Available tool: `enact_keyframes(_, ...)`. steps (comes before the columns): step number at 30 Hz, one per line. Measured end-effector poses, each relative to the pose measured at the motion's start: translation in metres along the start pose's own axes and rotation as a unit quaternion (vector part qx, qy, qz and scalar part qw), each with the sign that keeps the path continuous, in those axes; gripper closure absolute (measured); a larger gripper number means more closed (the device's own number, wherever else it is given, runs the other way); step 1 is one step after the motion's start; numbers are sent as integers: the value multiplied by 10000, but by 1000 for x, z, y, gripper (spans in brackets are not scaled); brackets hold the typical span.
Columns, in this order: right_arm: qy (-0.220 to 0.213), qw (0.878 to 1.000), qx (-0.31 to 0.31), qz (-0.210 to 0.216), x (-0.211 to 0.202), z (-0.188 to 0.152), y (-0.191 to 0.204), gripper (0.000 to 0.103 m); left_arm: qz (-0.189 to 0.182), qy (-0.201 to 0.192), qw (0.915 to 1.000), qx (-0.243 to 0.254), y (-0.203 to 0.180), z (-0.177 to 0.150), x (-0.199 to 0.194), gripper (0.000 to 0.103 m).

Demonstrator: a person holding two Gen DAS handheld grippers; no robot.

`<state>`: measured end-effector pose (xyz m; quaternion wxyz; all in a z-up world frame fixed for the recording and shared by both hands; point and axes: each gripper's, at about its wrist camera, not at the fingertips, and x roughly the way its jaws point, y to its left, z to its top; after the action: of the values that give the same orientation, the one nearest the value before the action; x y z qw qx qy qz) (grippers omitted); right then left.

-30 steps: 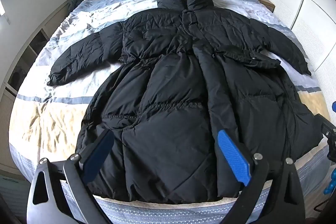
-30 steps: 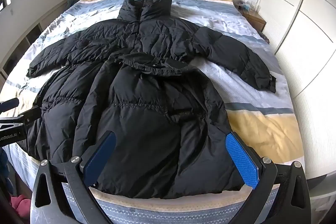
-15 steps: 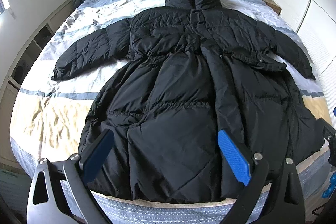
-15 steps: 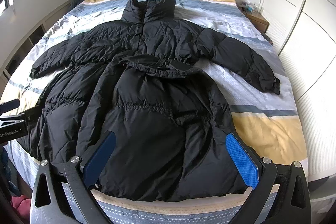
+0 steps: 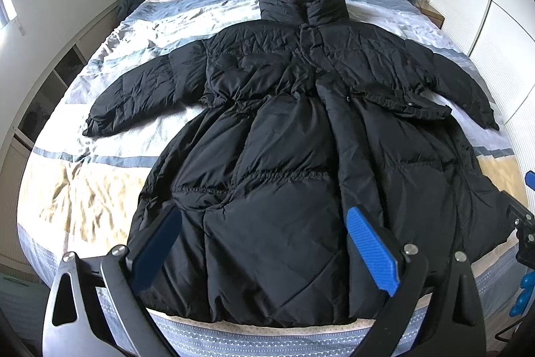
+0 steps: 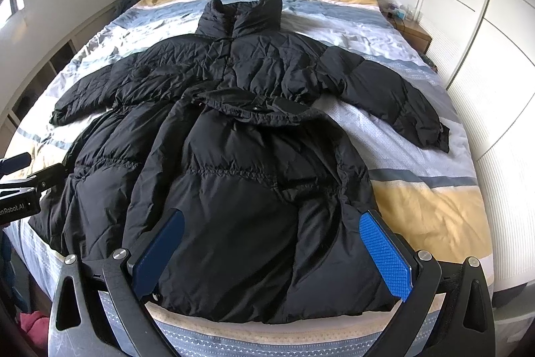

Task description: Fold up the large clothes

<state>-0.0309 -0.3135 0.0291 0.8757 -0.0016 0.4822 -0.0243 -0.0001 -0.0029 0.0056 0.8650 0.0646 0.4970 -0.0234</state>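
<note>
Flat on bed (image 5: 83, 199): black coat (image 5: 284, 183); 2 grippers agape.

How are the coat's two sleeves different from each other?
The left sleeve lies on the pale, shiny part of the bed cover, nearer the shelves; the right sleeve lies on the white part, nearer the wardrobe. The waist flap bunches up by the right sleeve, not by the left sleeve. Both are black, puffy and spread outward, unfolded.
</note>
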Motion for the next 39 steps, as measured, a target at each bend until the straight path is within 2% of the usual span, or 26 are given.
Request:
enact_keyframes(5,7,10000,31,22,1,-1,-1,0,41,108,9999,29,-2,-2,1,3)
enact_keyframes(13,115,9999,-14,87,8,-4,-2,0,-135,454,9989,23,-3,-8,11,3)
enact_keyframes(23,254,9995,-73,151,20,0,-6,0,9,563,9984,-47,-4,0,17,3)
enact_keyframes(33,348,9987,-155,335,33,8,-10,0,314,728,9968,-108,-7,7,31,3)
enact_keyframes(36,425,9982,-36,421,40,14,-17,0,349,802,9961,-136,-8,11,37,3)
enact_keyframes(39,614,9959,357,567,53,23,-35,0,394,871,9953,-160,-10,20,41,3)
